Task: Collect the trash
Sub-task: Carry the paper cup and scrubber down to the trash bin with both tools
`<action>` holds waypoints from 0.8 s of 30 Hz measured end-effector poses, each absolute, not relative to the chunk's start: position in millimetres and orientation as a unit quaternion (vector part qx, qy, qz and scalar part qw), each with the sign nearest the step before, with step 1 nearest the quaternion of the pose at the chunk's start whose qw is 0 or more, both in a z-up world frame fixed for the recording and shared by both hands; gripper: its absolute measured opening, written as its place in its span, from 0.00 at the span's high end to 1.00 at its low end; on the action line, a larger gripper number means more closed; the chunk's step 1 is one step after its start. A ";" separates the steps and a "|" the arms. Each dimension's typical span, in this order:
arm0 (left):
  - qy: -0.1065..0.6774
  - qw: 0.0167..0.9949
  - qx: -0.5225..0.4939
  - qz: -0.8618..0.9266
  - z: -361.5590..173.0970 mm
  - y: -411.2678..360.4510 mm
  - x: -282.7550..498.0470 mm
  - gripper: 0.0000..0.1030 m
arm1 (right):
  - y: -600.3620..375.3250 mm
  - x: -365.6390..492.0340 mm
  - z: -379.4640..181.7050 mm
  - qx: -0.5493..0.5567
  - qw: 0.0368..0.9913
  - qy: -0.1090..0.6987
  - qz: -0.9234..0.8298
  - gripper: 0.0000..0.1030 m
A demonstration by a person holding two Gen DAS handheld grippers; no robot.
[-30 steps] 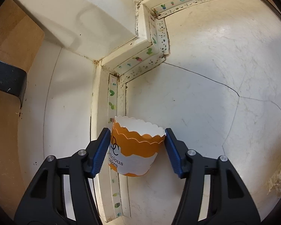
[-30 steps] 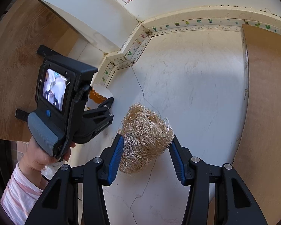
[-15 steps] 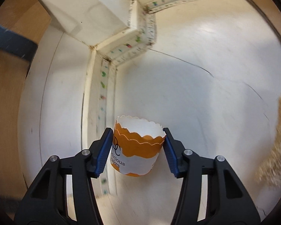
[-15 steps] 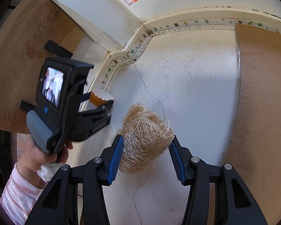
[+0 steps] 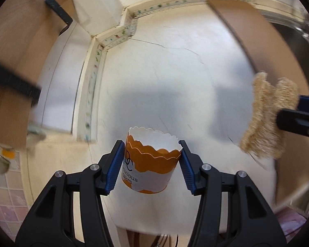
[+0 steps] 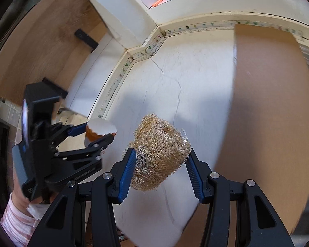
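The left hand-held gripper clamped the cup above the counter; at 3 o'clock, the right hand-held gripper pinched the loofah.

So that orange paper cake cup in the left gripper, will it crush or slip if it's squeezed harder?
The cake cup looks like thin paper with an open scalloped rim, so it probably crushes easily. It appears empty, so it is likely very light. The left gripper holds its tapered walls, so it might slip downward.

We see an orange-and-white paper cake cup with black lettering, a straw-tan loofah scrubber, blue pads on black grippers, a cracked white counter edged with green-dotted tape, and a pink-striped sleeve
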State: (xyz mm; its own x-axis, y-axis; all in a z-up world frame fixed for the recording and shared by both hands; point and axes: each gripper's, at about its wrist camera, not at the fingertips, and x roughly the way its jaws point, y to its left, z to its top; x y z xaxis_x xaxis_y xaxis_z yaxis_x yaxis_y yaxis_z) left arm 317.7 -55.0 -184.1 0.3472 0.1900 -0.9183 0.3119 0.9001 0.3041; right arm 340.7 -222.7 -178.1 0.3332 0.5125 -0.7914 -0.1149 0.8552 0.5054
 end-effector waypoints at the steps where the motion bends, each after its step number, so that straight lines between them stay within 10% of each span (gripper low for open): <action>1: 0.567 0.792 0.221 -0.043 -189.5 -51.4 300.7 0.52 | -221.2 328.4 -175.4 0.184 0.798 0.541 0.192 0.52; 24: 0.602 0.768 0.136 -0.169 -214.3 -19.6 13.2 0.52 | -171.4 -10.4 -210.8 0.185 0.793 0.569 0.119 0.52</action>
State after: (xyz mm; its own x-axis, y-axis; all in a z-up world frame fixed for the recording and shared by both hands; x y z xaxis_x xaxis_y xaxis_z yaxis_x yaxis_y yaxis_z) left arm 13.2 -19.6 -214.3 0.2182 -0.0949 -0.9713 0.4232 0.9060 0.0065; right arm -10.4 -171.4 -210.8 0.3250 0.3998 -0.8570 0.0211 0.9029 0.4292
